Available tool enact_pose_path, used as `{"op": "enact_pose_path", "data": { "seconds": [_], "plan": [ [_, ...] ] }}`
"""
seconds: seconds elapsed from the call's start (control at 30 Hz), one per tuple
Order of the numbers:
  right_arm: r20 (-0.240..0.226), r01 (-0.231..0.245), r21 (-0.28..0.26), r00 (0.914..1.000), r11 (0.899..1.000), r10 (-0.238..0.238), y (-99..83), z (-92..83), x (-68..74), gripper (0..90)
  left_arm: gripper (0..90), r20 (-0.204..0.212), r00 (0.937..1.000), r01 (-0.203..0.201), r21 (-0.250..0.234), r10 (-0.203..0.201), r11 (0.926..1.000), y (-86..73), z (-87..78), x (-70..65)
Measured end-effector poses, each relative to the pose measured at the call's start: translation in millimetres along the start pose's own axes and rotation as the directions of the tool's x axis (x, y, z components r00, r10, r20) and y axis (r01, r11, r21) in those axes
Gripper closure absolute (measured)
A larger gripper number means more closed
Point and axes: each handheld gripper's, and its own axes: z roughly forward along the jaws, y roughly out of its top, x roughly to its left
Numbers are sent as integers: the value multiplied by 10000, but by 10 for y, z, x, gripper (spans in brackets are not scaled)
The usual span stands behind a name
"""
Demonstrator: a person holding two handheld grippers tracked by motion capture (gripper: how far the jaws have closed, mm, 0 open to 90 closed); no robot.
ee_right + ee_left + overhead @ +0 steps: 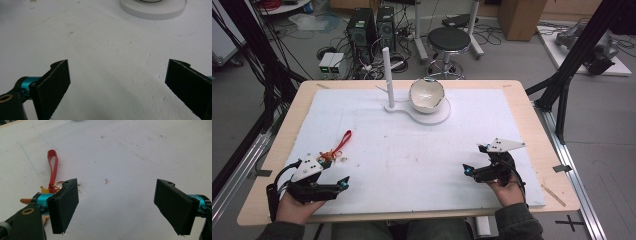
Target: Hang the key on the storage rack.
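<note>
Item: red ribbon-loop keyring (339, 148) with gold ring and small orange charm, lying flat on the white foam-covered worktop (412, 150), near the front left corner. In the high view the charm end lies just beside the grey plate of the left hand-held gripper (343, 183), and whether they touch cannot be told. In the left gripper view the keyring (52, 167) is partly hidden: the near jaw covers most of the ring and charm, leaving the red loop, a sliver of gold and an orange tip showing. The charm's shape is too small to make out.

Left hand-held gripper (116, 207): jaws wide apart, nothing between them but bare worktop; the keyring sits outside the jaws. The hand grips it from below at the front edge, jaws pointing toward the worktop's middle, held low and roughly level.

Right hand-held gripper (468, 170): jaws spread wide in its own view (117, 87), nothing held. Hand at the front right, well apart from the keyring, jaws pointing leftward.

Far side: white bowl with dark rim (426, 95), tilted on a white round base (432, 116) beside a white upright post (387, 75). The base (153, 11) is cut off at the top edge of the right gripper view.
</note>
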Motion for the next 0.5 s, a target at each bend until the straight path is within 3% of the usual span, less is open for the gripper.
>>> {"op": "enact_pose_path", "data": {
  "seconds": [0.5],
  "plan": [
    [-5, -78, -192, 10000, 9998, 77, 21, -13, 9, 49, 202, 79, 9999, -97, 57, 97, 9999, -10, -5, -9]
  ]
}}
